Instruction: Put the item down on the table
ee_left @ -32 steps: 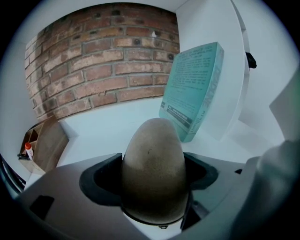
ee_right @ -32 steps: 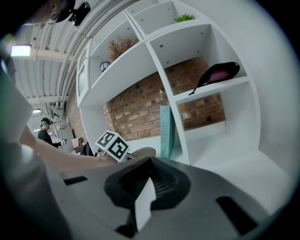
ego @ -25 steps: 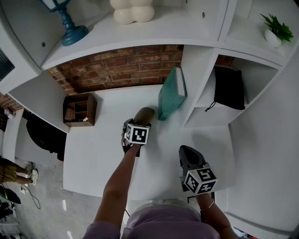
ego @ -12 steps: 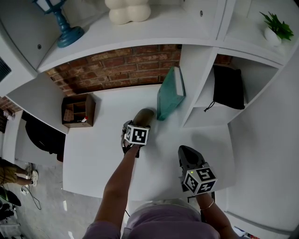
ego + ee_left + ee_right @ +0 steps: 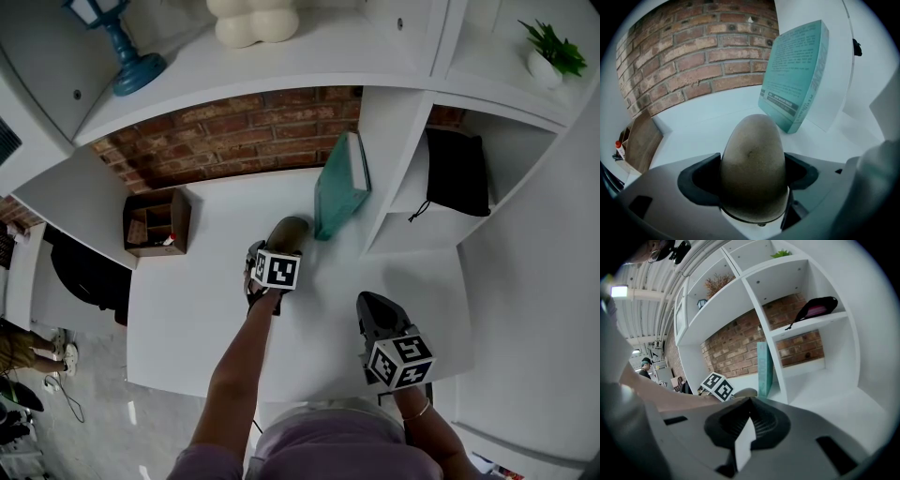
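White worktop sits right below: left tool clenched on the brown egg-shaped item, long axis pointing ahead toward the teal book, probably just off the surface (right tool closed up, empty).

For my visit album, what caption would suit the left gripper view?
Left claw clamped on a brown egg-shaped item over a white table, teal book and brick wall behind.

Left gripper clamping brown egg-shaped item, teal book leaning behind
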The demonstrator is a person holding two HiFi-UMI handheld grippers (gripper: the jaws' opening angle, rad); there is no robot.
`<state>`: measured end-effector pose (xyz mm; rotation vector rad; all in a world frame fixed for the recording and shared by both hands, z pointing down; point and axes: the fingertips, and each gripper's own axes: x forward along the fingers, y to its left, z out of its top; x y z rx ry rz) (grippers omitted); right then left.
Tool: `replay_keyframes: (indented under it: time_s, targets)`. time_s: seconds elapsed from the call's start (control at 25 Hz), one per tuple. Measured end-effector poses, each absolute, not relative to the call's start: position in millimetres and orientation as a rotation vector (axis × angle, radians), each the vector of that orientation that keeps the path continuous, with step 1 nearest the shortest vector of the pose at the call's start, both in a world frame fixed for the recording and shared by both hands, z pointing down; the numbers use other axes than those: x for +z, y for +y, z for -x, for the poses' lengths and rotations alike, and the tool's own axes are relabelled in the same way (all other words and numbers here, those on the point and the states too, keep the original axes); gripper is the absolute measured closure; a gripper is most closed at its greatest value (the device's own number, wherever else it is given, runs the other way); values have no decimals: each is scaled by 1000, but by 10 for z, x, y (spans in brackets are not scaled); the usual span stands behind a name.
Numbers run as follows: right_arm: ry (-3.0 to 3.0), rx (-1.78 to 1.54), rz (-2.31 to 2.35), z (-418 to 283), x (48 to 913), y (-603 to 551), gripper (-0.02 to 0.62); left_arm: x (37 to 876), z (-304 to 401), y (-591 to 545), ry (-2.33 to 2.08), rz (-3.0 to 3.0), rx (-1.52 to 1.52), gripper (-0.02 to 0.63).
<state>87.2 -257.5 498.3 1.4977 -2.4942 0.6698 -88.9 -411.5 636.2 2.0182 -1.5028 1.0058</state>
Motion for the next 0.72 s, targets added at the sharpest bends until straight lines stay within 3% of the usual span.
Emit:
replay_keyframes:
  time_s: [0.72]
  targets:
    - [-2529,639,-1458,-709,4908,-2533,594,5791,1011,-3943,-1584,-2114,767,216]
